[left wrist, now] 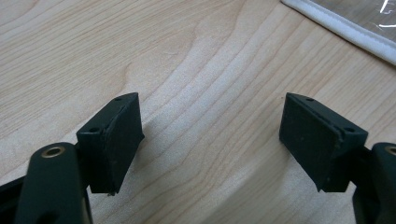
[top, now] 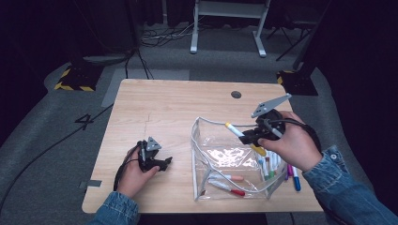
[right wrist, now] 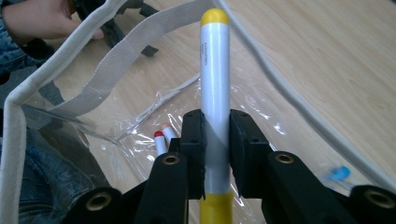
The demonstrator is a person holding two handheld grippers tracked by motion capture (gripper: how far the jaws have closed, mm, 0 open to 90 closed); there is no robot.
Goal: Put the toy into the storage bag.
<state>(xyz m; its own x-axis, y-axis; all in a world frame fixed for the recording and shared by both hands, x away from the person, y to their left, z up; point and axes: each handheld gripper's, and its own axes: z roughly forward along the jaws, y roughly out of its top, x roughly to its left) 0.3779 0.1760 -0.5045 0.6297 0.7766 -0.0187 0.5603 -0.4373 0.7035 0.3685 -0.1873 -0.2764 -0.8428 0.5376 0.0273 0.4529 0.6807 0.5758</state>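
One yellow marker (right wrist: 215, 84) clamped; two markers (right wrist: 162, 138) in pouch (right wrist: 112, 70).

- A white-barrelled marker with a yellow cap and yellow end (right wrist: 215, 88) is clamped mid-barrel, held above the pouch's open mouth.
- A clear plastic pouch with grey fabric edging (top: 202, 154) stands open on the wooden table, with several markers inside.

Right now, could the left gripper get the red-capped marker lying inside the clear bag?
Probably not easily. The left gripper is open outside the clear bag, whose side wall stands between it and the red-capped marker; it would need to go over the rim.
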